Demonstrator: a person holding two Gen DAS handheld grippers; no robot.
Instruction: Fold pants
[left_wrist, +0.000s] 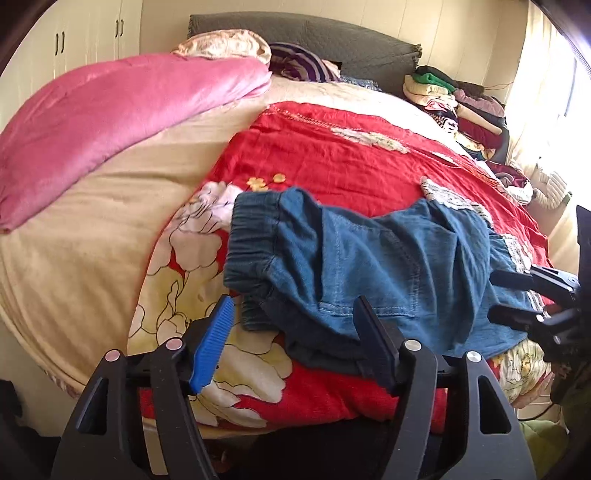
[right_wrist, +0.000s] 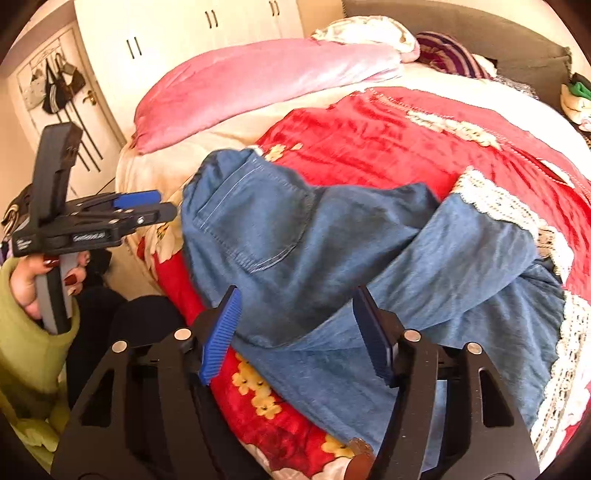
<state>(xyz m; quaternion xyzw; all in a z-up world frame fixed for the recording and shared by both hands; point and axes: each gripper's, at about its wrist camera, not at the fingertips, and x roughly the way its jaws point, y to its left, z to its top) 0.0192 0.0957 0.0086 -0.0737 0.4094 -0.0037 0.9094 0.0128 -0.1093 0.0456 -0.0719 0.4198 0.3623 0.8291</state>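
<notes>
Two hand-held grippers are hovering wide open and empty: the left hand-held gripper (left_wrist: 295, 343) by the waistband, the right hand-held gripper (right_wrist: 295, 332) over the legs. The soft, floppy blue denim pants with white lace cuffs (right_wrist: 314, 240) are lying crumpled on the red floral bedspread (left_wrist: 351, 155); they look light, best pinched at the elastic waistband (left_wrist: 255, 236).

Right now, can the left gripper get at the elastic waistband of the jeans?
Probably yes: the left gripper is open, the waistband lies just ahead on the red quilt, with nothing between.
</notes>
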